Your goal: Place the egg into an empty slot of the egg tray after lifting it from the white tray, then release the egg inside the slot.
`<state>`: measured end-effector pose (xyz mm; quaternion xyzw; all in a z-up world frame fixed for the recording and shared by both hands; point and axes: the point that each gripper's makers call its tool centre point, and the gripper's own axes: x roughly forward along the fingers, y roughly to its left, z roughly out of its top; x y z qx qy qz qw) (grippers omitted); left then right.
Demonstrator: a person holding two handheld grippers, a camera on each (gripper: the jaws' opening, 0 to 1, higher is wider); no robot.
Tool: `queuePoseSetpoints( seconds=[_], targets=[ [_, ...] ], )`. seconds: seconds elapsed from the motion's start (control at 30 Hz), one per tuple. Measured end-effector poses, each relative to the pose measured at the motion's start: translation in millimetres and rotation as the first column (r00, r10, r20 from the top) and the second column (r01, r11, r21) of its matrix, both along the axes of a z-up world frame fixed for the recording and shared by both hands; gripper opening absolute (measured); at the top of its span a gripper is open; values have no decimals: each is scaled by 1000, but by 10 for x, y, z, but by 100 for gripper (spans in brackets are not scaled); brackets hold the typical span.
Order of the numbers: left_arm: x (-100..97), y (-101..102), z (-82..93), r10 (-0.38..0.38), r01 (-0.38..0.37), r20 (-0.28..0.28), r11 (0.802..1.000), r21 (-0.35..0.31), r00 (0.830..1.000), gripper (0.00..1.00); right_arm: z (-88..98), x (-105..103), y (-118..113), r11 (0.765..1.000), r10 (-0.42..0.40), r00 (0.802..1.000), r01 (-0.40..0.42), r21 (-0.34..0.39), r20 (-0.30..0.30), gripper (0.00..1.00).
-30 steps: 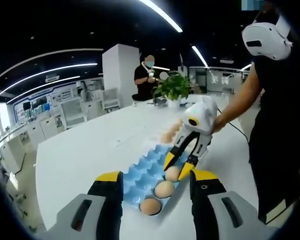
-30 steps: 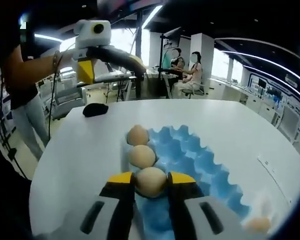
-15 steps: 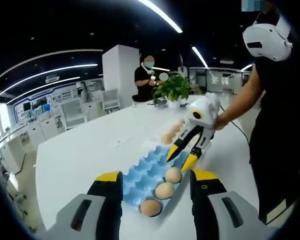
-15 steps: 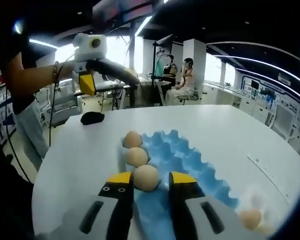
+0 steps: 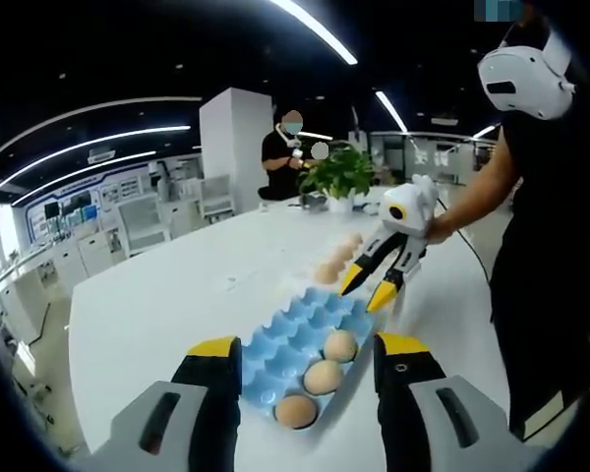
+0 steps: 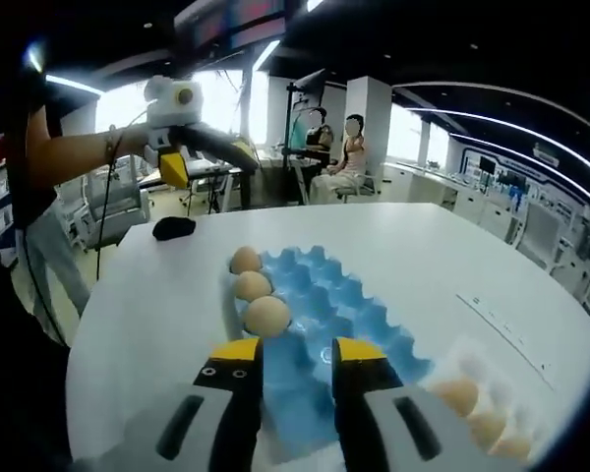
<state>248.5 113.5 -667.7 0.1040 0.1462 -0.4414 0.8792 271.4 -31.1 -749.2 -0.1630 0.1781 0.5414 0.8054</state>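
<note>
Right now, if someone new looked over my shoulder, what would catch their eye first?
Probably the blue egg tray on the white table, with three eggs lined along one edge. Next, the right hand-held gripper, empty above the tray, and more eggs in the white tray beside it.

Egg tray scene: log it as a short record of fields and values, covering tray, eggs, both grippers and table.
egg tray: blue egg tray on the white table
eggs in tray: three eggs in one row along the tray's edge, other slots empty
white tray: white tray beside the blue one, holding several eggs
right gripper: right gripper above the tray, jaws open, holding nothing
left gripper: left gripper jaws open, holding nothing
other: potted plant at the table's far end
</note>
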Motion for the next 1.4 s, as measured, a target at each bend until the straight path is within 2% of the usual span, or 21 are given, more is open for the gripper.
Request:
queuePoseSetpoints(
  seconds=[0.33, 0.6, 0.93, 1.4],
  targets=[
    [4, -13, 25, 0, 0, 7, 1000, -4, 1000, 54, -35, -9, -239, 999, -40, 999, 40, -24, -4, 27],
    [6, -11, 18, 1, -1, 5, 1000, -5, 1000, 54, -36, 17, -606, 993, -108, 994, 108, -39, 3, 27],
    [8, -28, 10, -1, 1, 3, 1000, -3, 1000, 54, -53, 99, -1218, 968, -236, 972, 236, -82, 12, 27],
    [23, -53, 18, -7, 7, 3, 1000, -4, 1000, 54, -81, 139, -1796, 929, -347, 937, 348, -126, 28, 27]
  ],
)
